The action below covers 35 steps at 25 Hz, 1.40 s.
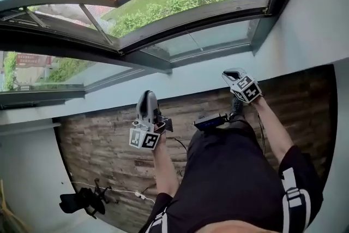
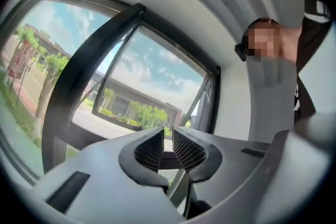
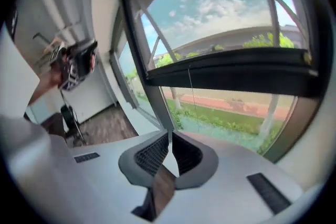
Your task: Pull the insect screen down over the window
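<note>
Up at twelve o'clock in the head view sits the window [image 1: 191,12], sashes swung out over grass and road, and both tools hang well below it, over the wood floor [image 1: 98,150]. Left gripper [image 1: 147,97] at seven o'clock, nose pointed up at the glass; its own view shows the pads all but closed, a sliver of daylight between them and nothing held. Right gripper [image 1: 233,76] out at three o'clock, jaws pinched together, empty too. Now the target: in the right gripper view a dark bar [image 3: 231,73] runs across the pane from ten o'clock to three, and a thin cord [image 3: 191,97] drops from it at twelve, just above the jaw tips. That reads as the screen's pull rail, though no mesh can be made out. So this looks like the approach, nothing grasped yet. Next call: open one pair of jaws, reach up to that cord or rail, close firmly, then draw straight down.
</note>
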{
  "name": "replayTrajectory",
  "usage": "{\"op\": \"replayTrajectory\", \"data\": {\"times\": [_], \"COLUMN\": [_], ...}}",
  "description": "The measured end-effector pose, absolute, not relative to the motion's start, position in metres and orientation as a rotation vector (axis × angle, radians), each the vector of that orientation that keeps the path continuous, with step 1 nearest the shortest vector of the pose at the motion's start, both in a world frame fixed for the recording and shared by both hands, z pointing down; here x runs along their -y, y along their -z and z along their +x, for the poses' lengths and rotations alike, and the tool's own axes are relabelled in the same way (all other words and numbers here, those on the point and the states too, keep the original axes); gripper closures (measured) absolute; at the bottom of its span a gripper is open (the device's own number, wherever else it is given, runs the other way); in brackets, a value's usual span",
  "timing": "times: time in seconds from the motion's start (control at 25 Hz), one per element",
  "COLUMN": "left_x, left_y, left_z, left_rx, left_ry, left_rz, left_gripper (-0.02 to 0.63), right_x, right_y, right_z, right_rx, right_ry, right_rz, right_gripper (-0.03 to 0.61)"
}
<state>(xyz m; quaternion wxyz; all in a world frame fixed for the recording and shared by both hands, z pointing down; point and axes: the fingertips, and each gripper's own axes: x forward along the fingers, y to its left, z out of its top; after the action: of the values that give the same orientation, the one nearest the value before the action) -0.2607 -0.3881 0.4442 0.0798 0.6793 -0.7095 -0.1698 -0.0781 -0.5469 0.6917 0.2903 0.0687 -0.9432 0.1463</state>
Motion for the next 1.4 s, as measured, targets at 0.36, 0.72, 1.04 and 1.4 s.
{"op": "replayTrajectory", "data": {"times": [0.36,0.72,1.04,1.4], "left_x": [0.355,0.218,0.14,0.106], "left_y": [-0.475,-0.493,-0.426,-0.388], "left_z": [-0.189,-0.173,-0.178,-0.056], "left_rx": [1.762,1.635,1.698,1.551], "left_ry": [0.55,0.653,0.82,0.835], "left_rz": [2.129,2.072,2.181,2.312], "left_gripper": [0.565,0.565,0.565,0.565], "right_x": [0.484,0.329,0.3,0.226], "right_y": [-0.677,-0.622,-0.499,-0.44], "right_z": [0.038,0.113,0.113,0.188], "right_rx": [2.52,2.591,3.0,3.211], "right_ry": [-0.843,-1.585,-1.61,-1.578], "right_rz": [0.62,0.965,0.817,0.646], "right_gripper": [0.555,0.555,0.555,0.557]}}
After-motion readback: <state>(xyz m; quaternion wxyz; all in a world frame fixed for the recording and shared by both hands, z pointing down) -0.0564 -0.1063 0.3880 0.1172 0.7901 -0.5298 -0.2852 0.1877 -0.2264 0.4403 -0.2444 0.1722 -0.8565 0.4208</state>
